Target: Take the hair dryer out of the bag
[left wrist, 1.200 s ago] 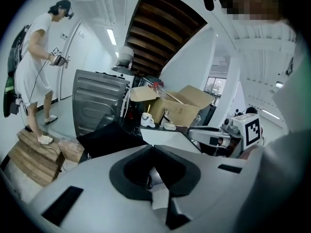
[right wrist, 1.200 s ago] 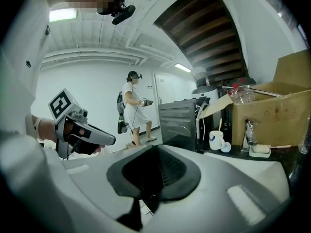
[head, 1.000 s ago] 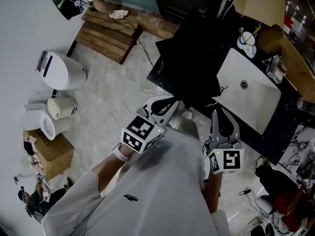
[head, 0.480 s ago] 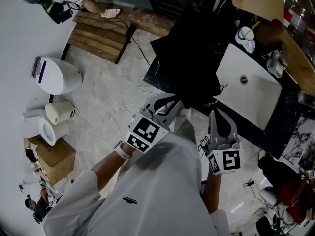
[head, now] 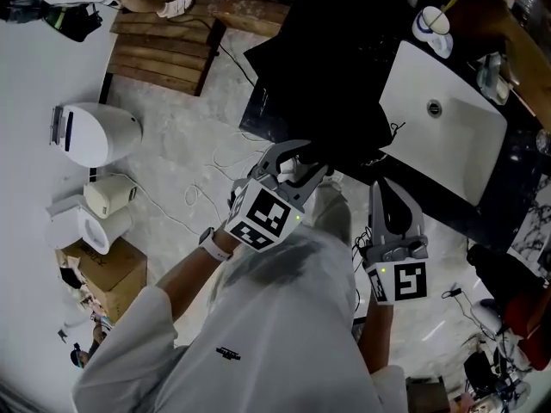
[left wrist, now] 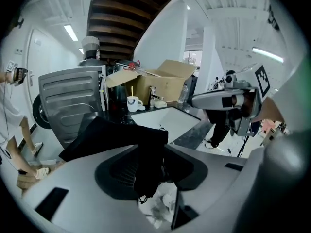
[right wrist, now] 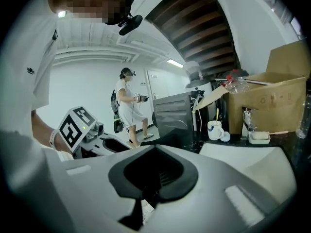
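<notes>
Opening up now, the left gripper (head: 301, 162): clenched a moment ago, its jaws are spreading, and it has dipped lower against the near edge of the counter (head: 519, 166). A fold of the black bag (head: 327, 67) hangs between those jaws, but the pads are off it, so that claw is released. It looks like a regrip, or a hunt for the bag's mouth, so the task has barely started. The right gripper (head: 386, 188), just beside the bag's near corner, has clenched fully. A dark sliver sits at its seam, and whether that's bag cloth or shadow I can't tell. The bag lies slumped along the counter's near-left edge, beside the white sink (head: 443, 136), spilling over. And the hair dryer? Nowhere in sight. It's presumably still inside, though no bulge gives it away. The bag's opening is hidden too.
</notes>
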Available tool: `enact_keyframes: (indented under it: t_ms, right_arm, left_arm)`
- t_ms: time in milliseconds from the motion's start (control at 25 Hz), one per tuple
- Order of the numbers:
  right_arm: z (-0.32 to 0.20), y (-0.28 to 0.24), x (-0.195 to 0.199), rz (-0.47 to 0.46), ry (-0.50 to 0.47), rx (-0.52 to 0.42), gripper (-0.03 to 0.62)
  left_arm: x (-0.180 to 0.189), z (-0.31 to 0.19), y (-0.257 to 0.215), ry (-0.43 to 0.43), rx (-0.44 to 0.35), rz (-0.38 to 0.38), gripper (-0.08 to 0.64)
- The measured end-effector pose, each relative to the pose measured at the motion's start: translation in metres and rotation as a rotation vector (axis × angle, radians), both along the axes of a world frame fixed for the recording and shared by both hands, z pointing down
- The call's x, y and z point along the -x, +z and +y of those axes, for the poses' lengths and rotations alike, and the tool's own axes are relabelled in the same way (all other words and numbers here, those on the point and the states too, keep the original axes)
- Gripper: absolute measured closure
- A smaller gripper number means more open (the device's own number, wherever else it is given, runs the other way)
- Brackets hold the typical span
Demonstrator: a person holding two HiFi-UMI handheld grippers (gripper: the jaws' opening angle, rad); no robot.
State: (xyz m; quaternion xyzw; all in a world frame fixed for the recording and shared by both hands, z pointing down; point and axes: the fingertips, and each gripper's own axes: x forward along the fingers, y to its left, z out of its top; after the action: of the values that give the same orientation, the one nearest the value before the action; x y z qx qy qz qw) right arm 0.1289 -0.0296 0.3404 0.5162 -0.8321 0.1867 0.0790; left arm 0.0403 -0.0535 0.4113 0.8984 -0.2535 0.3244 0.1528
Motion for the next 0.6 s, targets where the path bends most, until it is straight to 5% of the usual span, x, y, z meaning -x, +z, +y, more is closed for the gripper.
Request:
enact_keyframes:
  t_ms: [200,600]
  right_arm:
    - [-0.006,0.017,-0.006,0.000,0.014,0.018,0.581]
    - [-0.010,0.046,-0.007,-0.012,0.021,0.069,0.581]
  left_arm:
    - [-0.007,0.000,0.035,0.073,-0.001,-0.088,0.393]
    - [-0.011,-0.003,0.069,0.089,0.024,-0.144,0.385]
